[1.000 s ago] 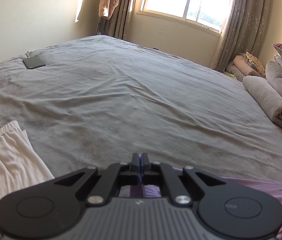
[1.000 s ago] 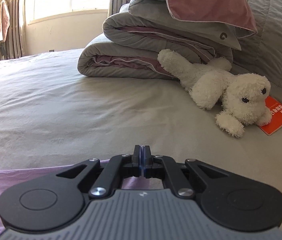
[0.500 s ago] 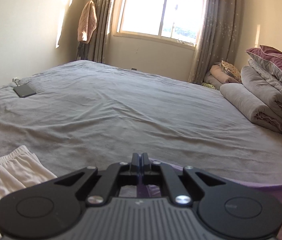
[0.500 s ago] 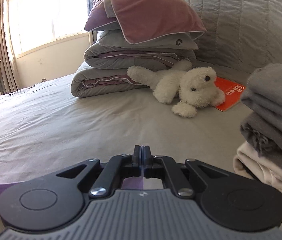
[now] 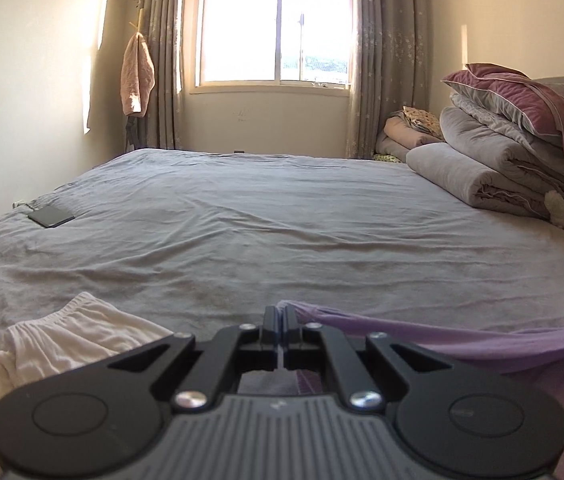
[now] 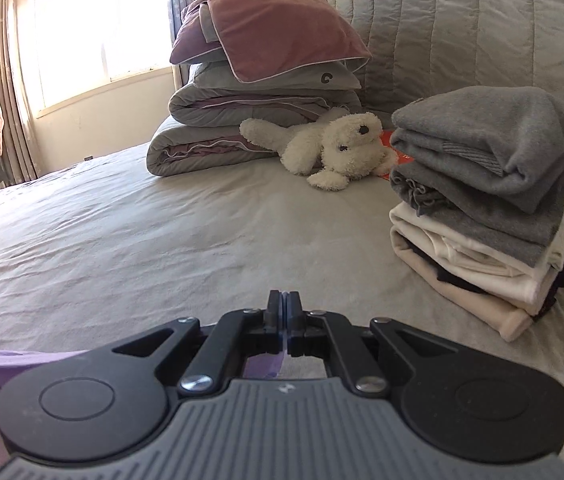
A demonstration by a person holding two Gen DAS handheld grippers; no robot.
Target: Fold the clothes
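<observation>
Left wrist view shows the left gripper (image 5: 280, 316) with its jaws pinching an edge of the purple garment (image 5: 461, 344), which runs taut from the jaws off to their right and hangs below them. In the right wrist view the right gripper (image 6: 283, 304) has its jaws clamped on a strip of the same purple garment (image 6: 22, 360), which trails away to their left.

Over the last second both cameras have tilted up and risen: the window and far wall now fill the left view, and a stack of folded clothes (image 6: 485, 196) has come into sight ahead and to the right of the right jaws. That suggests the garment has been lifted off the bed (image 5: 282, 220) and stretched between the two grips, likely to shake it flat for a fold. A white garment (image 5: 74, 336) lies just left of the left jaws.
</observation>
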